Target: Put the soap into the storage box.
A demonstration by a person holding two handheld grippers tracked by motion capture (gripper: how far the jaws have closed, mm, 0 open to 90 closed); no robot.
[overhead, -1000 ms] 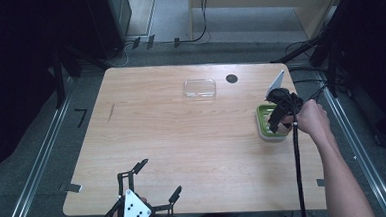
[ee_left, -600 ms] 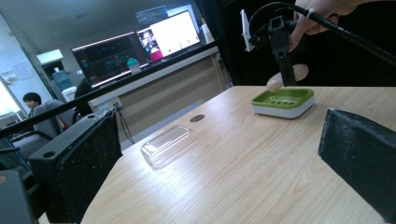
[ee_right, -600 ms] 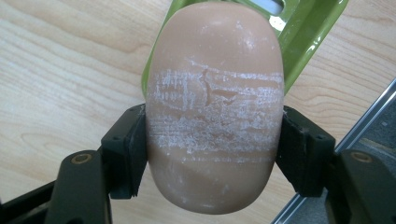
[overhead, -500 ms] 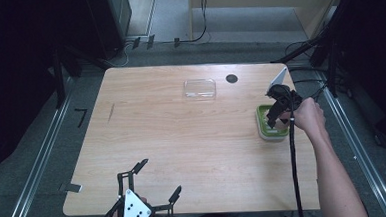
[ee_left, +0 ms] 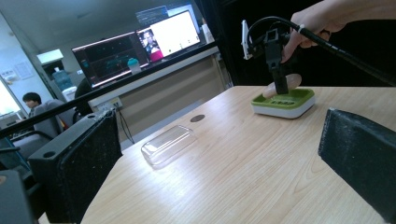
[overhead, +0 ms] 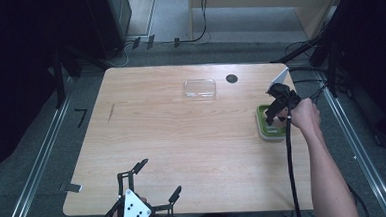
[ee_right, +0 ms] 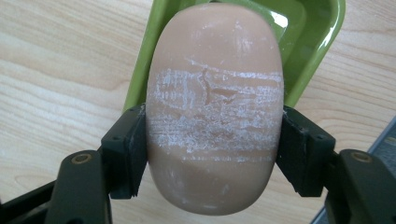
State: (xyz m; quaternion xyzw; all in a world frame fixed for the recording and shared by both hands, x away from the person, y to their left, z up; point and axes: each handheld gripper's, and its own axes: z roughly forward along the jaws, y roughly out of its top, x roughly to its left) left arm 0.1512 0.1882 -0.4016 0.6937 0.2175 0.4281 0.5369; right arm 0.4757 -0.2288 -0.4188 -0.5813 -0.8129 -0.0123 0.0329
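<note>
A beige oval bar of soap (ee_right: 215,107), scuffed white across its middle, sits clamped between the pads of my right gripper (ee_right: 212,154). Just beyond and beneath it lies a green soap dish (ee_right: 317,28). In the high view the right gripper (overhead: 273,115) points down over the green dish (overhead: 268,130) at the table's right edge. The left gripper view shows the soap (ee_left: 292,80) just above the dish (ee_left: 285,101), tilted. My left gripper (overhead: 159,178) rests at the front edge, jaws wide apart with nothing between them (ee_left: 219,154).
A clear plastic lid (overhead: 199,88) lies at the back middle of the wooden table (overhead: 182,139), beside a small black round hole (overhead: 231,78). A black cable trails from the right gripper along the forearm. Monitors and a person sit far behind the table in the left gripper view.
My right gripper has sunk a little with the soap, coming closer to the green dish. The left gripper has stayed put.
</note>
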